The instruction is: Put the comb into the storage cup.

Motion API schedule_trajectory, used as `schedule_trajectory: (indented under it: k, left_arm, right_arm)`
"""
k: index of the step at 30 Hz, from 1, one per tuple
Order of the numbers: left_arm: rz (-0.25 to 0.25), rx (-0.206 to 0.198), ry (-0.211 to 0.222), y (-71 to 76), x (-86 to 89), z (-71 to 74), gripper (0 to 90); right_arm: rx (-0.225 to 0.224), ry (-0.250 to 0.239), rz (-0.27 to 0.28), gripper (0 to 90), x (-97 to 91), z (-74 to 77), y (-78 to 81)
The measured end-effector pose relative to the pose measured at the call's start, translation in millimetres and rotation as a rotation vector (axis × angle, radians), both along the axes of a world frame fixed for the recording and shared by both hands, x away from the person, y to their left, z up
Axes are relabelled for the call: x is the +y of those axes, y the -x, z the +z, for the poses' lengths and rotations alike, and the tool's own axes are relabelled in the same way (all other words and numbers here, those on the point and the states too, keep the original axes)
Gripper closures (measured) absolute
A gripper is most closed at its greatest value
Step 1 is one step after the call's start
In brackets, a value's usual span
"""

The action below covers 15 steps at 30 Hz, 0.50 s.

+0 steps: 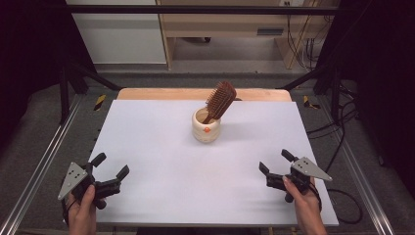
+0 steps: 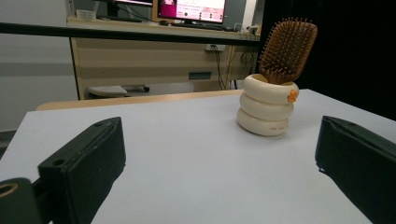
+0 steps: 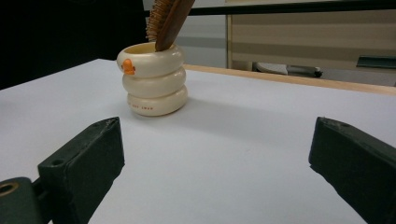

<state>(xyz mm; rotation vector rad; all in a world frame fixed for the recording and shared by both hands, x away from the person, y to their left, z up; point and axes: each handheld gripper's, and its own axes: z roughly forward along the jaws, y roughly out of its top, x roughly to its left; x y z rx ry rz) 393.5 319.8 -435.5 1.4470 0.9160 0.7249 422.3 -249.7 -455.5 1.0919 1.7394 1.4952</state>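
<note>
Overhead | white tabletop (image 1: 161, 147) | wooden desk (image 1: 235, 22) behind | grey floor (image 1: 39, 142)

A white table top (image 1: 161, 161) lies on a wooden board whose far edge (image 1: 195, 93) shows beyond it, with metal rails (image 1: 44, 161) along both sides over grey floor (image 1: 235, 78). Behind stand a white cabinet (image 1: 122, 39) and a pale wooden desk (image 2: 140, 56) carrying a lit monitor (image 2: 191, 9). Black cables (image 1: 342, 127) trail on the right.

Brown hairbrush (image 1: 220, 99), cream ringed cup (image 1: 206, 127) with orange spot, white table (image 1: 161, 161)
</note>
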Motion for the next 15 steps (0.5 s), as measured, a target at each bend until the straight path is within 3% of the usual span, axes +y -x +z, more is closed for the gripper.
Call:
schedule_trajectory:
  k: [15]
  left_arm:
    - [-0.017,-0.004,-0.006,-0.5,-3.2,0.1,1.7]
  right_arm:
    - [-0.002,0.038,0.031,3.3,14.5,-5.9,-2.6]
